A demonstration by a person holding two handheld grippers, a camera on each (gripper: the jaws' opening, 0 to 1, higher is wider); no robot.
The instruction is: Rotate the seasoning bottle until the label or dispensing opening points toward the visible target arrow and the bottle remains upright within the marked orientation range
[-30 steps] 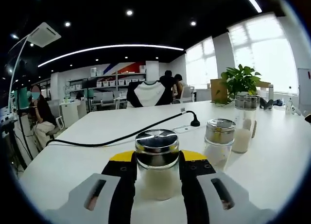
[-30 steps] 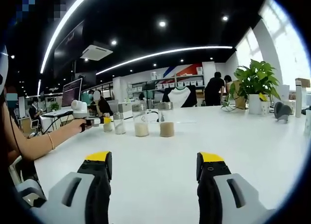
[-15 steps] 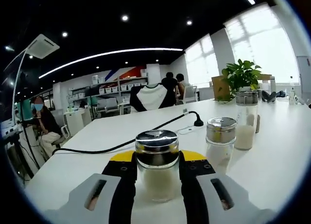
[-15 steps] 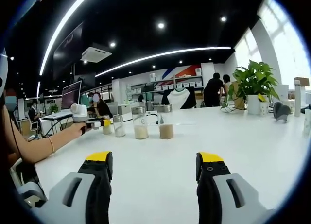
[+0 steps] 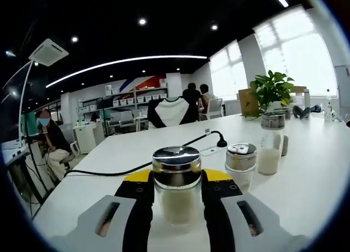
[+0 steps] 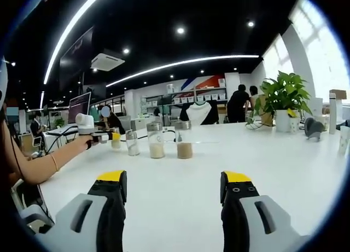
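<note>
The bottle is held between the fingers of the left gripper, which are pinched on its glass body just below the metal cap. The bottle stands upright on the white table, and pale seasoning is seen through the glass. A second bottle stands just beside it on the right, and a taller one is set further back; a black cable runs across the table behind them. In the right gripper view, the right gripper is held above bare table with its fingers spread and nothing between them; the left gripper is seen far off at the row of bottles. No target arrow, label or orientation mark can be made out in either view. The step in hand is judged to be the rotation itself, with the grasp already secured. The next move calls for a turn about the bottle's vertical axis, with the base kept flat on the table so that no tilt is introduced. Contact with the neighbouring bottle is to be avoided during the turn.
</note>
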